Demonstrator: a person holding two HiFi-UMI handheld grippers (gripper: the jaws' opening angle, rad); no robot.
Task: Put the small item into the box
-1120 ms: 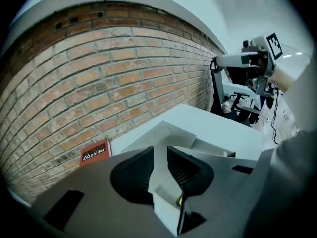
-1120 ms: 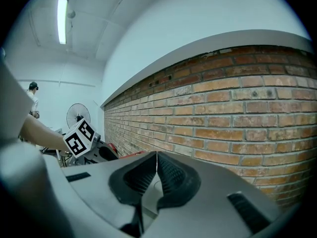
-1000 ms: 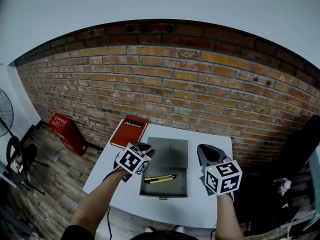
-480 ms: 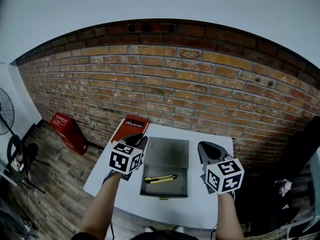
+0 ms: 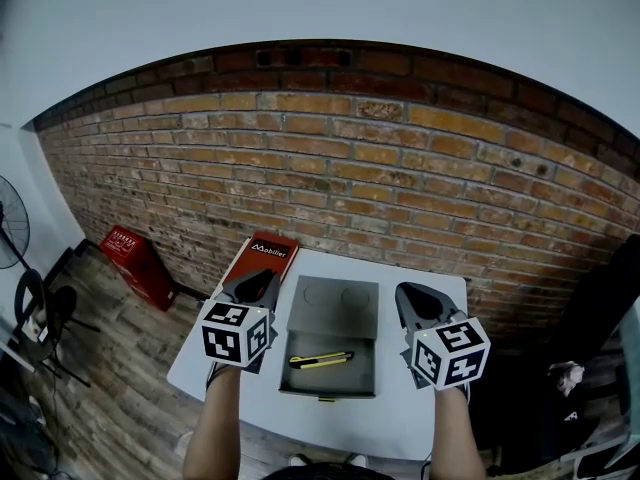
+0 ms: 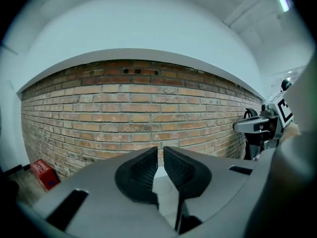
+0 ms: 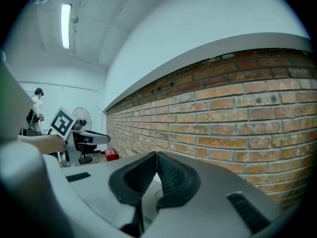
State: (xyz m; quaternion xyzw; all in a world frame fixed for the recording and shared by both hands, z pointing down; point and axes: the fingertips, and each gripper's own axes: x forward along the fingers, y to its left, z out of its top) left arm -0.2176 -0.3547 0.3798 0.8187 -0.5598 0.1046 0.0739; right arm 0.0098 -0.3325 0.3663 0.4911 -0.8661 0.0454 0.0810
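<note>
Beside box (image 5: 333, 376), left gripper (image 5: 259, 282) withdrawn, closing empty

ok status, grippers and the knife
Left gripper jaws closing, nothing between them. Right gripper shut, empty. Yellow knife lying in the open grey box. Nothing in the way.

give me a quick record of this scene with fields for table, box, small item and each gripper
table: white table in front of a brick wall
box: grey box, lid open, mid-table
small item: yellow utility knife, lying inside the box
left gripper: left gripper held left of the box, jaws closing, nothing between them
right gripper: right gripper held right of the box, jaws together, empty
other: red flat case at the table's back left corner
</note>
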